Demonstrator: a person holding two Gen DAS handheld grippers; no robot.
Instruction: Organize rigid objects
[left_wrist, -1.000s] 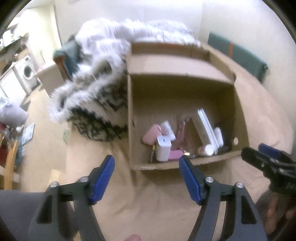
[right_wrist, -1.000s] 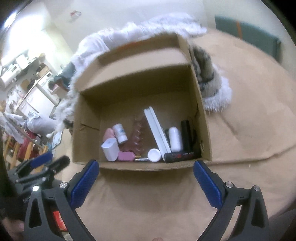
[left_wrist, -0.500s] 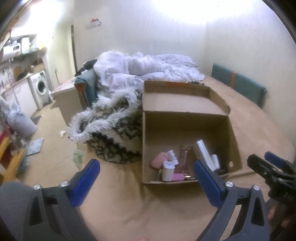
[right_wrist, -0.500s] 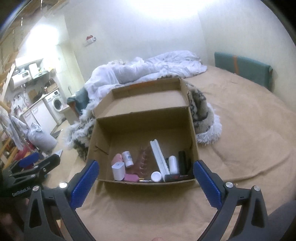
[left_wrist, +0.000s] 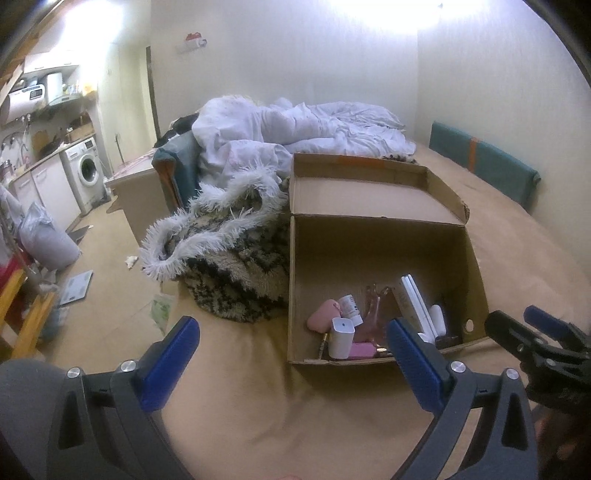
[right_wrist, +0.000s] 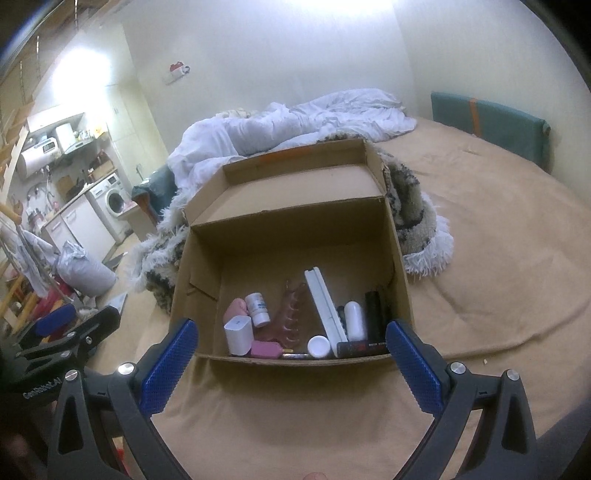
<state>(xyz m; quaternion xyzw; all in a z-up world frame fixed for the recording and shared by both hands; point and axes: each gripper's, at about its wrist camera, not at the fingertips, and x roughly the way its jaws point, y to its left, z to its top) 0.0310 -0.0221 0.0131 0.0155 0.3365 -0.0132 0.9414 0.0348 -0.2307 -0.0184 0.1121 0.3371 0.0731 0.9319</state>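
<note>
Several small rigid items already lie in the cardboard box (right_wrist: 295, 236) on the bed (right_wrist: 498, 258): a pink case (right_wrist: 236, 308), white cube (right_wrist: 239, 334), long white box (right_wrist: 325, 306) and black tube (right_wrist: 373, 314). Nothing loose shows outside, so sorting looks nearly finished. Left hand-held gripper (left_wrist: 291, 354) and right hand-held gripper (right_wrist: 291, 356) both gape wide, holding nothing.
</note>
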